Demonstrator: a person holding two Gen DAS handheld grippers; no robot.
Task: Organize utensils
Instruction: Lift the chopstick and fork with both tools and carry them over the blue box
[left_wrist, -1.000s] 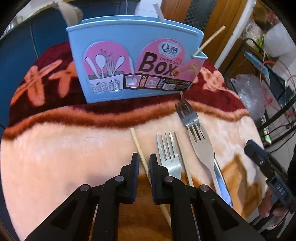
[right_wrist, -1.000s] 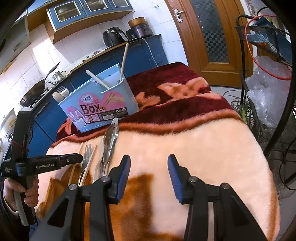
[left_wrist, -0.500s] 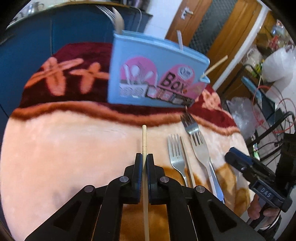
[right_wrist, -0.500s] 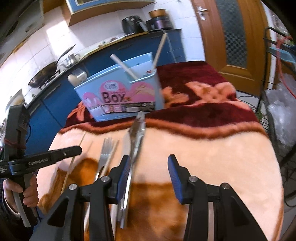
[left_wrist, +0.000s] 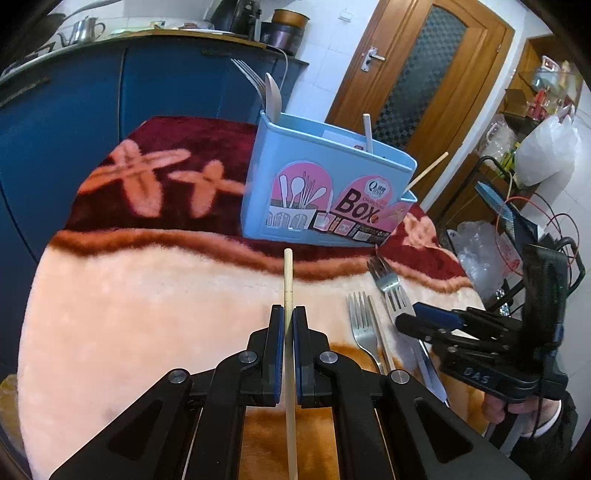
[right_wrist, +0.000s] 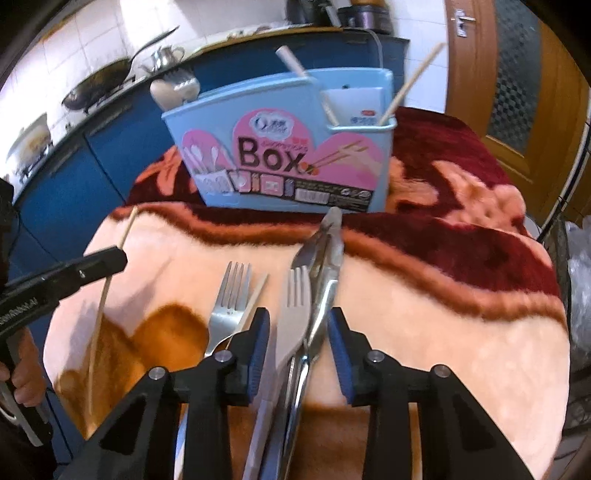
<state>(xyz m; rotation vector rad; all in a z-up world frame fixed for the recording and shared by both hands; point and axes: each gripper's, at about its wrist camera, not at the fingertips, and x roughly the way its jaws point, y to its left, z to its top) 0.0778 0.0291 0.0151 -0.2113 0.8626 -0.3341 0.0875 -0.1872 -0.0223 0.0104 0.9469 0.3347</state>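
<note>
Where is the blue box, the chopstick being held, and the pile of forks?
blue box (left_wrist: 295, 192), left wrist view, on its front wall.
chopstick (left_wrist: 288, 280), left wrist view, on the shaft ahead of the gripper.
pile of forks (right_wrist: 295, 317), right wrist view, on the pale fork's neck.

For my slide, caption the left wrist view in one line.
Left tool shut on a wooden chopstick, blue utensil box ahead on the blanket.

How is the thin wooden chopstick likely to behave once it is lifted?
The chopstick looks thin and stiff, so probably light. The left gripper pinches it mid-length, so it may pivot. Being slim and smooth, it could slip.
</note>
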